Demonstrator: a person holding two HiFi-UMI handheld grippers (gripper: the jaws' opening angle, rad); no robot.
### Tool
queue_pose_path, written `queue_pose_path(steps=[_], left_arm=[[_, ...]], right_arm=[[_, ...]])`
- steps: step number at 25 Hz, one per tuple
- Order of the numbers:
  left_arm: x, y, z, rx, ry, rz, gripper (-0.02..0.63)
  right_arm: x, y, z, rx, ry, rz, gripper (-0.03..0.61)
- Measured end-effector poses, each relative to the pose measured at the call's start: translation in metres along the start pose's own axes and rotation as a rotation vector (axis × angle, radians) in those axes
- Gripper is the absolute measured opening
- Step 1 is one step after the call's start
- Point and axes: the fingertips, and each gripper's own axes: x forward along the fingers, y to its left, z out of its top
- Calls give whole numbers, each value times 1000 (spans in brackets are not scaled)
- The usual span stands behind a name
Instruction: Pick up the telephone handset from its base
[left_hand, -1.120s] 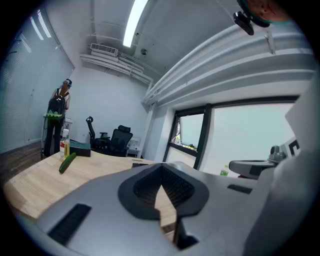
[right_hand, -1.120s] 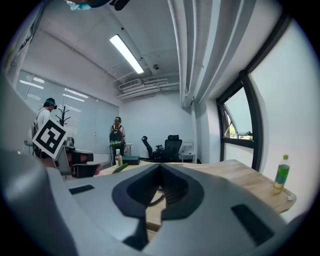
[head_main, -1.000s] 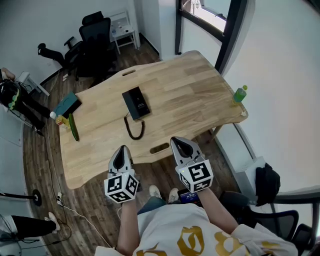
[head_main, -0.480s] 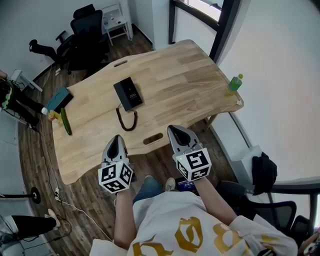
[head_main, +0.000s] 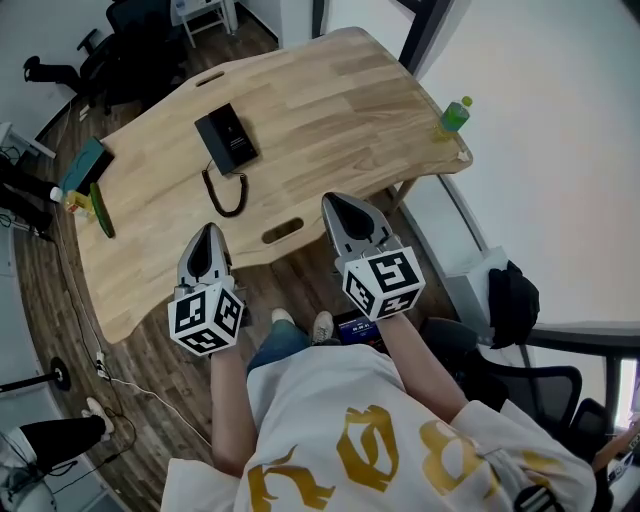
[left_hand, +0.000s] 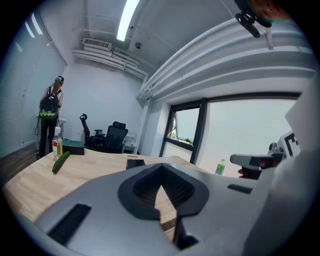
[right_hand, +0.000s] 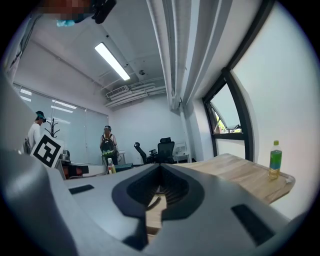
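Both the left gripper (head_main: 207, 240) and the right gripper (head_main: 343, 212) hang short of the table's (head_main: 330, 110) near edge, jaws pressed together, holding nothing. The black telephone (head_main: 227, 140) lies well ahead, its cord (head_main: 225, 195) curling toward the person. From here I can't separate handset from base. Best to open one gripper wide, approach crosswise and grip mid-length.

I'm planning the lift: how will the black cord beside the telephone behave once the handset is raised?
The cord lies in a loose loop on the table, so it is probably floppy and will trail and stretch when its end is lifted. It runs to the telephone, a small flat box that looks light, so a quick pull might drag it.
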Motion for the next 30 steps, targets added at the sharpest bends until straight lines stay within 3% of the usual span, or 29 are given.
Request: queue_pose_path(steps=[8, 12, 17, 23, 30], left_arm=[[-12, 12, -2, -71, -8, 16, 6], [-10, 11, -7, -52, 6, 11, 6], [17, 14, -8, -55, 17, -21, 5], [74, 47, -5, -173, -3, -33, 6], [159, 69, 9, -43, 52, -101, 6]], right_arm=[[-3, 16, -10, -51, 39, 24, 5], [-1, 15, -13, -44, 49, 28, 5], [22, 3, -15, -29, 56, 18, 5], [78, -18, -20, -31, 93, -3, 5], [157, -35, -14, -13, 108, 14, 5]])
